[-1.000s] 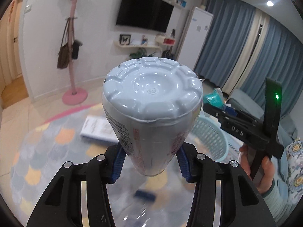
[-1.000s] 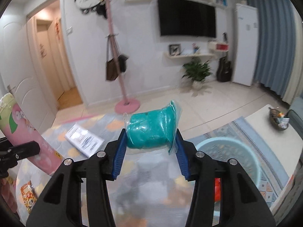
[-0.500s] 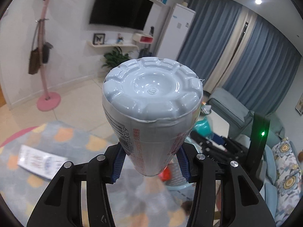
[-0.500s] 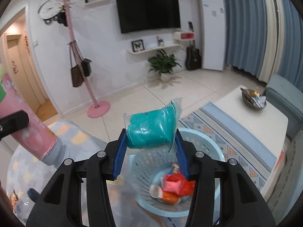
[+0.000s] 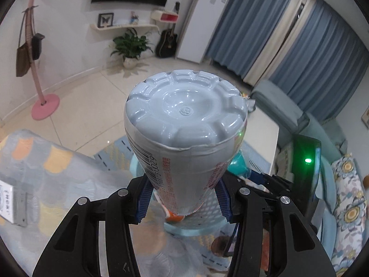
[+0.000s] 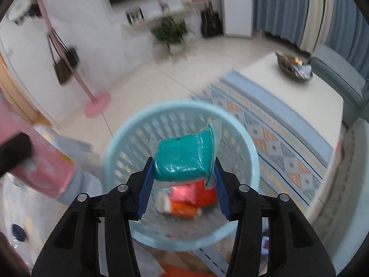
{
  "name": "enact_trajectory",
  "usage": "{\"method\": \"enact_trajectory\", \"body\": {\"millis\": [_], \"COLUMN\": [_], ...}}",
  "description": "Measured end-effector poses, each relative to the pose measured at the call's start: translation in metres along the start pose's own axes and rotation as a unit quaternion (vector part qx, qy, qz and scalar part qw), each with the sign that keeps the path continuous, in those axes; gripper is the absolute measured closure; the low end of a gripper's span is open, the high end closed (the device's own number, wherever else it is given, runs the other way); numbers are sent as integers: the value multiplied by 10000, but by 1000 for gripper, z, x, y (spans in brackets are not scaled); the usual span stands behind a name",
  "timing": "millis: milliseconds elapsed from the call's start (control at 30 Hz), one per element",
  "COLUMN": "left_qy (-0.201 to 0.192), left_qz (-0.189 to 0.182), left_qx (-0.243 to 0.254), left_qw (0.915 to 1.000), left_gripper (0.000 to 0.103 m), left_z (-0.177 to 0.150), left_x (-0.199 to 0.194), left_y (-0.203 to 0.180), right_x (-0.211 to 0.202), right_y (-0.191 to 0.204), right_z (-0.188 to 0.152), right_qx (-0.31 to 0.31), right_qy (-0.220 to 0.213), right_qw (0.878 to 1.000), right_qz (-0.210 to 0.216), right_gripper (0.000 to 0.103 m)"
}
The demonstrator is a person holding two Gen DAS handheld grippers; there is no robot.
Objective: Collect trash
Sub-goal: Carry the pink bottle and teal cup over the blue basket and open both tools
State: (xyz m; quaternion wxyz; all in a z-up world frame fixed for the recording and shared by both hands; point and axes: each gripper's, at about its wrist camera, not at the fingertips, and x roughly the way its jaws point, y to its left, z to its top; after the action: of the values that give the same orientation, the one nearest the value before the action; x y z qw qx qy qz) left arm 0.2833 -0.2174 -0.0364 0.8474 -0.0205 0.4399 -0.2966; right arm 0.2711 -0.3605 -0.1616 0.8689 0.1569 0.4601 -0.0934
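My left hand-held gripper [image 5: 182,199] clamps a large plastic bottle with a pale grey ribbed base and a pink printed label [image 5: 184,138], its base pointing away from me. My right hand-held gripper [image 6: 182,181] grips a teal lump sealed in a clear plastic bag [image 6: 184,157] between its blue pads. That bag hangs directly over the round light-blue perforated plastic basket [image 6: 120,143] on the floor, where red and orange wrappers [image 6: 186,199] already lie.
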Motion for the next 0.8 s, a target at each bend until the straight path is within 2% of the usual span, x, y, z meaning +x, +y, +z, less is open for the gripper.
{"method": "enact_trajectory", "body": {"millis": [100,300,433,500,567,633,800], "left_qy": [168,355,234,172,101,51,-222], "left_qz": [47,98,87,94,89,67,-16], "left_qx": [59,32,-53,-60,-94,-122,-155], "left_qw": [9998,9993,9997,9998,9999,9999,9996], "left_gripper": [56,55,43,40,38,38,38], "left_z": [1,4,3,1,0,0,-8], "left_x": [13,24,16,9,2,-3,-32], "left_y": [-5,-4,-3,-3,-1,-1,1], "right_x": [16,26,24,20,14,6,-41], "right_y": [-2,-11,-18,-20,-18,-14,9], "right_z": [-8,-10,-11,-13,-14,-15,-21], "right_qx": [-14,115,228,270,258,169,-242], "right_qy": [246,319,341,326,268,198,-423], "right_qw": [9997,9994,9991,9991,9993,9997,9988], "right_qz": [-5,90,87,90,74,15,-101], "right_gripper": [57,55,54,47,42,42,42]}}
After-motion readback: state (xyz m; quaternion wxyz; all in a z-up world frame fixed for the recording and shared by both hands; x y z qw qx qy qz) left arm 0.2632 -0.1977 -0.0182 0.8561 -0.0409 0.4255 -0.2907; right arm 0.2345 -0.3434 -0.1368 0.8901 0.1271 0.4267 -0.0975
